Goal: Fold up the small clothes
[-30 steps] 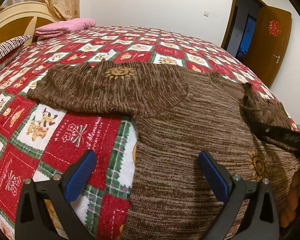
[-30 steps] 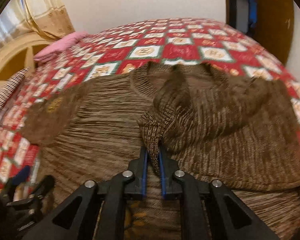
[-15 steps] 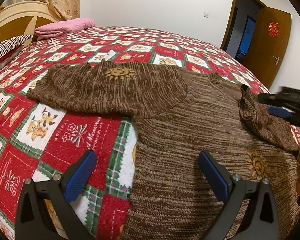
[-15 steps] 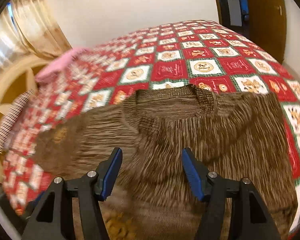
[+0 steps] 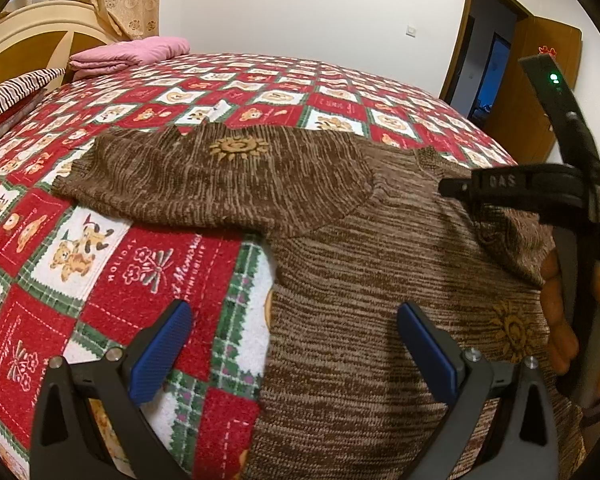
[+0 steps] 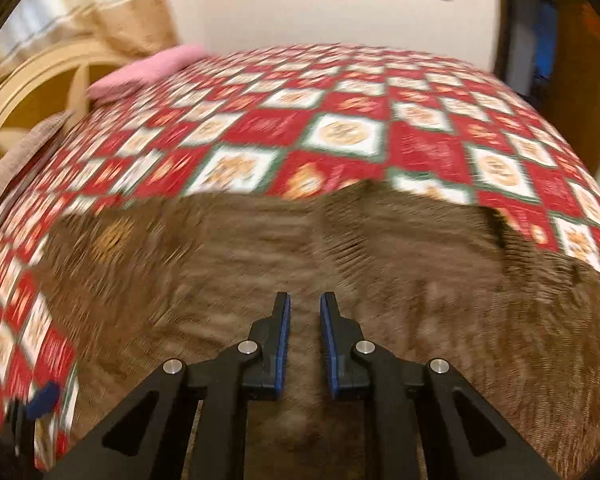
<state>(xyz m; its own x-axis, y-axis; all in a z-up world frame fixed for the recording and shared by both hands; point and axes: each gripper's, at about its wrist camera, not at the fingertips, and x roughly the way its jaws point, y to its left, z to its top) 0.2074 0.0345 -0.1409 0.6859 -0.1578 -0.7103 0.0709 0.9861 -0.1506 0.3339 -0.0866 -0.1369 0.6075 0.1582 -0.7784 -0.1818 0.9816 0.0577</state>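
Note:
A brown knit sweater (image 5: 380, 280) with sun motifs lies flat on the red patchwork bedspread (image 5: 140, 264). One sleeve (image 5: 220, 176) stretches out to the left; the other sleeve (image 5: 512, 240) lies folded back over the body at the right. My left gripper (image 5: 294, 312) hangs open just above the sweater's left side edge, holding nothing. My right gripper (image 6: 305, 298) hovers over the sweater's chest (image 6: 260, 248), its jaws closing to a narrow gap with nothing between them. In the left wrist view, the right gripper (image 5: 448, 189) reaches in from the right, with a person's hand (image 5: 556, 308) below it.
A folded pink blanket (image 5: 128, 54) and a striped pillow (image 5: 12, 92) lie by the cream headboard (image 5: 32, 40) at the far left. A wooden door (image 5: 540, 92) stands open at the back right. The left gripper's blue pad (image 6: 40, 396) shows at the right wrist view's lower left.
My right gripper let go of the sleeve, which now lies folded over the body, opened wide, then narrowed again while moving across the sweater. The left gripper stayed still.

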